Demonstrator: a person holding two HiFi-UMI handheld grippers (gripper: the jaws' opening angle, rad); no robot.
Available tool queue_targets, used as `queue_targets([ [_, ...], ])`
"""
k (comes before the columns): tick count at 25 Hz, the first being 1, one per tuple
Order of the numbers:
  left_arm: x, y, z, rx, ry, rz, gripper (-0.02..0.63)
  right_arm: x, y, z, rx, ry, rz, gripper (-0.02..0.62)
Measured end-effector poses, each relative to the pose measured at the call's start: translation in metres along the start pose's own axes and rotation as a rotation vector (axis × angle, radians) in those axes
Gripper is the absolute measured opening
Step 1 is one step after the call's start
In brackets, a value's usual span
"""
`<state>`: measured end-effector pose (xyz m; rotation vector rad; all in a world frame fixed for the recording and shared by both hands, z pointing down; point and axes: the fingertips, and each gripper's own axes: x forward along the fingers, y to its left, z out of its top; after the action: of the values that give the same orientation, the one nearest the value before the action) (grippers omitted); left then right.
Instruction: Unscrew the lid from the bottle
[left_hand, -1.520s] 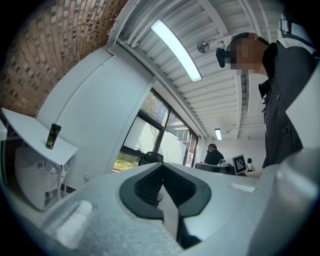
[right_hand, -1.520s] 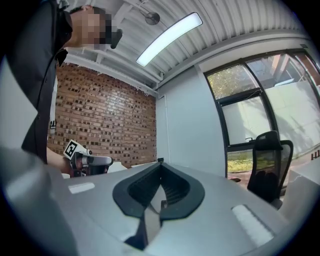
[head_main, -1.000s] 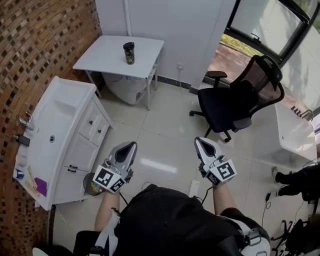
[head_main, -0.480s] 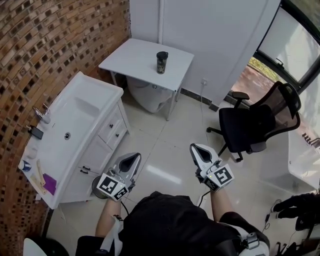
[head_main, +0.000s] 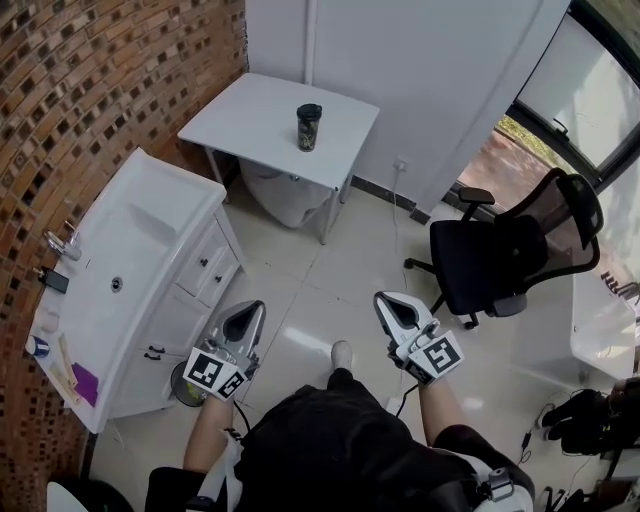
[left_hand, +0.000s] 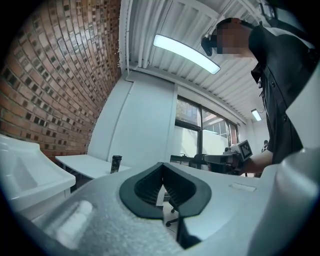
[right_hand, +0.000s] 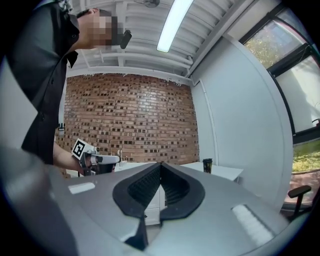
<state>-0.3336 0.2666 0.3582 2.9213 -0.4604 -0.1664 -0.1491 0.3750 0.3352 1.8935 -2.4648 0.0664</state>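
Observation:
A dark bottle (head_main: 308, 127) with a black lid stands upright on a small white table (head_main: 250, 115) against the far wall. It shows small and distant in the left gripper view as the bottle (left_hand: 116, 164) and in the right gripper view as the bottle (right_hand: 207, 165). My left gripper (head_main: 250, 313) and right gripper (head_main: 386, 303) are held low in front of the person, over the floor, far short of the table. Both are shut with nothing between the jaws.
A white washbasin cabinet (head_main: 120, 290) with a tap stands along the brick wall at left. A black office chair (head_main: 510, 255) sits at right near the window. A small bin (head_main: 184, 378) lies by the cabinet. A shoe tip (head_main: 342, 353) shows on the tiled floor.
The view has shifted as the person stepped; the table and bottle sit a little further left than half a second ago. Both grippers stayed shut and level.

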Motion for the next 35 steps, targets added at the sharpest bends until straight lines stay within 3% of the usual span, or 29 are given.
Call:
queue_targets([
  [5, 0.077, -0.026, 0.001, 0.048, 0.018, -0.041, 0.003, 0.006, -0.071, 0.001, 0.025, -0.022, 0.02, 0.005],
  [11, 0.159, -0.029, 0.016, -0.016, -0.044, -0.007, 0.002, 0.009, -0.143, 0.006, 0.005, -0.04, 0.077, 0.005],
  [19, 0.199, -0.017, 0.003, -0.039, -0.013, 0.062, 0.003, 0.004, -0.199, -0.022, -0.028, 0.018, 0.126, 0.005],
  [27, 0.207, 0.029, -0.001, -0.025, 0.018, 0.079, 0.003, 0.059, -0.221, -0.025, -0.024, 0.041, 0.156, 0.006],
  [32, 0.225, 0.077, -0.008, -0.051, 0.022, 0.039, 0.002, 0.115, -0.233, -0.009, -0.065, 0.022, 0.134, 0.006],
  [35, 0.246, 0.108, -0.001, -0.024, 0.023, 0.008, 0.003, 0.152, -0.246, 0.003, -0.082, 0.008, 0.126, 0.005],
])
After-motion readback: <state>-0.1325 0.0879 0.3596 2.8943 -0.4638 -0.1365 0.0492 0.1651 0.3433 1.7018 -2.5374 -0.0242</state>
